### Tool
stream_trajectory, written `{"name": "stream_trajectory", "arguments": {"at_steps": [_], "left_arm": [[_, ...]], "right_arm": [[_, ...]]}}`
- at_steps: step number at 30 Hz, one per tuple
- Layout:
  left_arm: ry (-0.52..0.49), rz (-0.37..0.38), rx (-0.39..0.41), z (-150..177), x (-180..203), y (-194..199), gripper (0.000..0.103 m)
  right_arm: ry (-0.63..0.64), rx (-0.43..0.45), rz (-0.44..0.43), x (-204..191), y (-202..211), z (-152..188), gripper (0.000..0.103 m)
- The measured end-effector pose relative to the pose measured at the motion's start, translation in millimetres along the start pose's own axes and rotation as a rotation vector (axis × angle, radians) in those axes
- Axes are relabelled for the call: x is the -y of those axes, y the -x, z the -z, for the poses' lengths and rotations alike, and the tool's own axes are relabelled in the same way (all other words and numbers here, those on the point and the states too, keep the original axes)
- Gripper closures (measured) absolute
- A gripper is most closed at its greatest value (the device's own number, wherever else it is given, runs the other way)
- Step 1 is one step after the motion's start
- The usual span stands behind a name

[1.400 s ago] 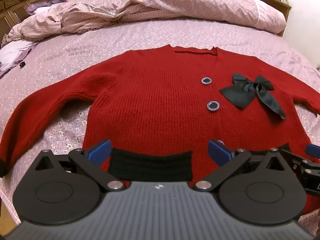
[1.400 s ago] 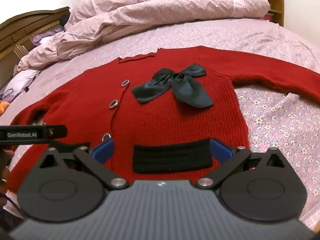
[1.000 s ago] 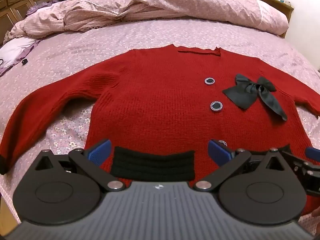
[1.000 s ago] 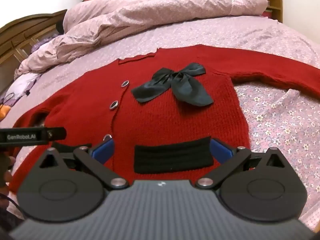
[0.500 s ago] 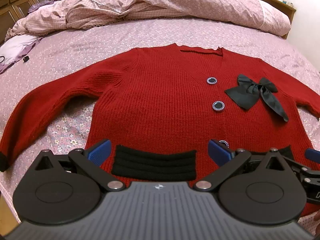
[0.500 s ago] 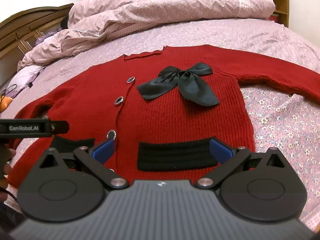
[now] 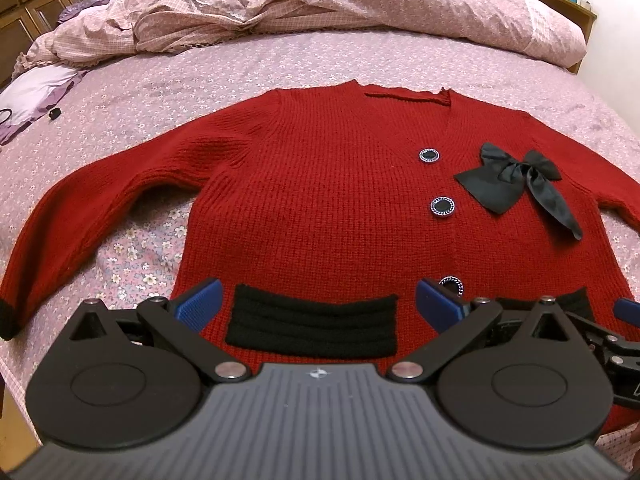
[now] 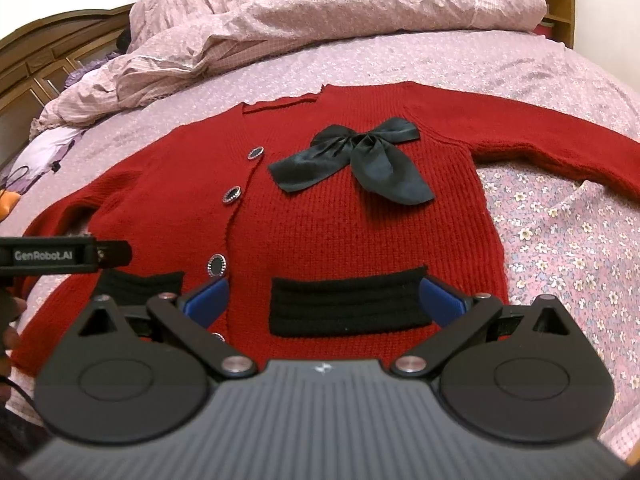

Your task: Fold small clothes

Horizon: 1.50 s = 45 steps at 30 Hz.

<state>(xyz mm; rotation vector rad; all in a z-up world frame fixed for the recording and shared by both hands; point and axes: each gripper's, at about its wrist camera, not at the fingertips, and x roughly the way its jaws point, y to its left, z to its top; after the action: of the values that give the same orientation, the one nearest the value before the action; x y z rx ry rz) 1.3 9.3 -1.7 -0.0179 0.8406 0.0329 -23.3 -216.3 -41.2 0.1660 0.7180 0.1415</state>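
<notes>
Bed with a lilac floral sheet [image 7: 248, 92] carries the work; a rumpled pink duvet [image 7: 360, 4] is heaped at the far end. Red knit cardigan [image 7: 328, 200] lies flat, front up, sleeves spread to both sides, with a black satin bow [image 7: 516, 184] on the chest, dark round buttons [image 7: 443, 205] down the placket and two black ribbed pocket bands [image 7: 312, 326] near the hem.

Left wrist view shows the left sleeve's black cuff [image 7: 8, 322]; the right wrist view instead shows the right sleeve [image 8: 552, 136] and the wooden headboard [image 8: 52, 56].

Left tongs [image 7: 318, 304]: blue pads wide apart, hovering over the left pocket band, holding nothing. Right tongs [image 8: 326, 304]: wide apart, framing the other band, holding nothing; contact with the knit cannot be told.
</notes>
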Motion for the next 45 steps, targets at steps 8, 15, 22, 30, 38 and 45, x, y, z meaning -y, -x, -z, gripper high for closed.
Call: {"name": "stream_trajectory", "arguments": {"at_steps": [8, 15, 22, 30, 38, 45], "left_arm": [[-0.001, -0.001, -0.004, -0.1, -1.3, -1.0, 0.000], [-0.001, -0.002, -0.006, -0.9, -1.8, -2.6, 0.000], [-0.007, -0.006, -0.003, 0.6, -1.2, -2.5, 0.000], [-0.011, -0.006, -0.011, -0.4, 1.0, -1.3, 0.000], [-0.008, -0.005, -0.014, -2.6, -0.1, -2.8, 0.000], [-0.008, -0.005, -0.015, -2.6, -0.1, -2.9, 0.000]], "right_arm": [[0.005, -0.006, 0.003, -1.0, -1.1, -0.1, 0.000], [0.005, -0.010, 0.005, -1.7, -2.4, 0.0, 0.000], [0.005, -0.010, 0.005, -1.5, -2.8, 0.4, 0.000], [0.009, -0.012, 0.008, -1.0, -2.8, 0.9, 0.000], [0.005, -0.014, 0.010, -0.9, -2.9, 1.0, 0.000], [0.005, -0.016, 0.010, -1.1, -3.0, 0.7, 0.000]]}}
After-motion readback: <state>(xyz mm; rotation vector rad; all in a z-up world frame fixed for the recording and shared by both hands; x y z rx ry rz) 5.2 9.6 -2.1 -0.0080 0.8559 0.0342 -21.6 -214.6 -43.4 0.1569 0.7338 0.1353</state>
